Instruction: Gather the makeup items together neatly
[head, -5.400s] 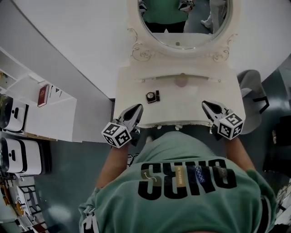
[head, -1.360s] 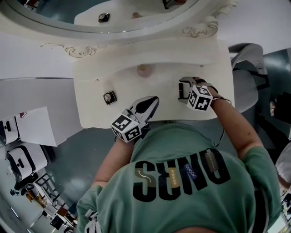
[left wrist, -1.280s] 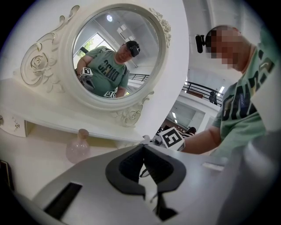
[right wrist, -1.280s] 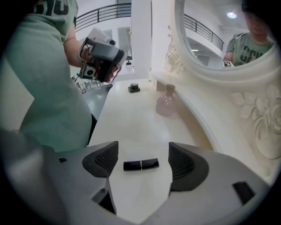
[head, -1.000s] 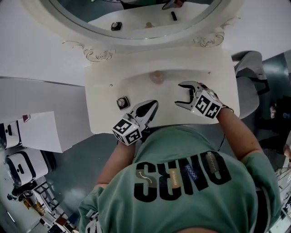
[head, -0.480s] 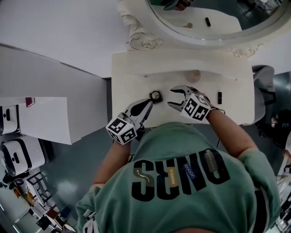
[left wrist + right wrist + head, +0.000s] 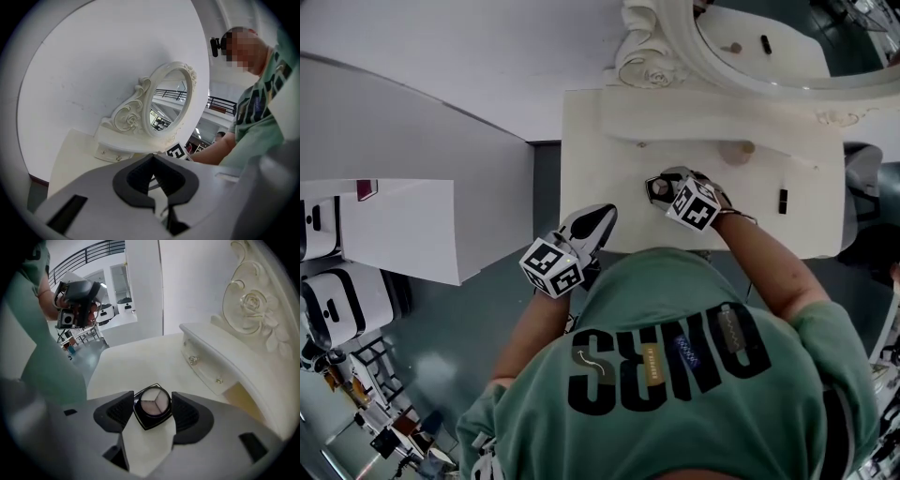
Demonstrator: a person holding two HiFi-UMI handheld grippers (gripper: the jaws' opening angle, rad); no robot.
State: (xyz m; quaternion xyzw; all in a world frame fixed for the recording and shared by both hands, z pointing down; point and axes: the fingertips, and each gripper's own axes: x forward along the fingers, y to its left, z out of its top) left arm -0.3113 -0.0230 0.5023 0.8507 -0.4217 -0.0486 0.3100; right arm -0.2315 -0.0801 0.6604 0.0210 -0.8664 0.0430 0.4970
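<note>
Since half a second ago our right gripper (image 7: 661, 185) has crossed over to straddle the black square eyeshadow compact with a round three-shade pan (image 7: 152, 405). The compact lies on the cream dressing table (image 7: 591, 141), in front of the left scroll of the carved white oval mirror (image 7: 652, 56). Its jaws have just been opening and stand spread, the compact between the pads, with no pinch confirmed. Our left gripper (image 7: 595, 222), further out from the mirror, is pressed together and empty.

Our judgement for this step: seat the pads on opposite corners, close gently, and lift level so the case cannot twist out.

Writing: the shirt letters, upside down, seem to read "ONES". No brand is legible on the compact.
</note>
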